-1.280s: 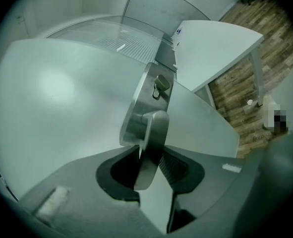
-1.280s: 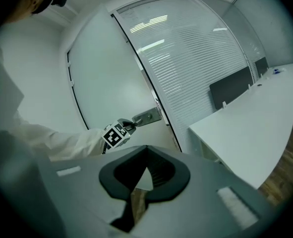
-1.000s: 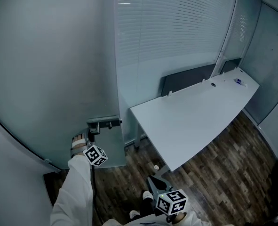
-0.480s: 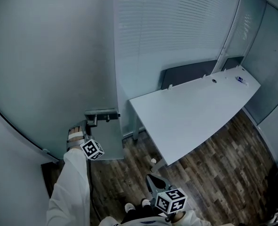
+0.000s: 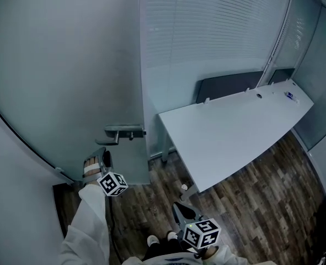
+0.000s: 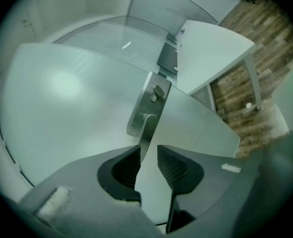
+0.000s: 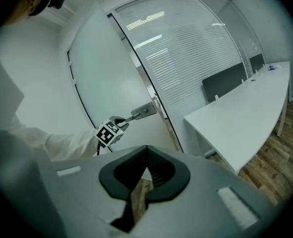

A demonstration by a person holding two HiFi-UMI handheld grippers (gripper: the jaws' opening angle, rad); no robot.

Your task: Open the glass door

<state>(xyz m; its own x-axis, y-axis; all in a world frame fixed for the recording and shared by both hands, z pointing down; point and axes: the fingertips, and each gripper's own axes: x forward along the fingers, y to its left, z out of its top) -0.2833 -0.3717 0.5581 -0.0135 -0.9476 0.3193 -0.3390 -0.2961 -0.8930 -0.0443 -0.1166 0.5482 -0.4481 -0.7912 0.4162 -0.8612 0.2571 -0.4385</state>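
The left gripper (image 6: 148, 158) pinches the free end of the lever handle (image 6: 146, 123), which sits at the right edge of the frosted glass door (image 6: 62, 98), and the door fills the view ahead of it. The right gripper (image 7: 146, 151) hangs low, well apart from the door, near the white desk (image 5: 229, 131). Its jaws are pressed together on nothing.

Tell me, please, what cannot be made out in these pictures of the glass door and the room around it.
- The small item at the far corner of the table: too small to identify in the head view or the right gripper view.
- The pale object on the floor beside the table leg: too small in the head view.
- Whatever lies behind the glass door: its clouded pane hides it in every view.
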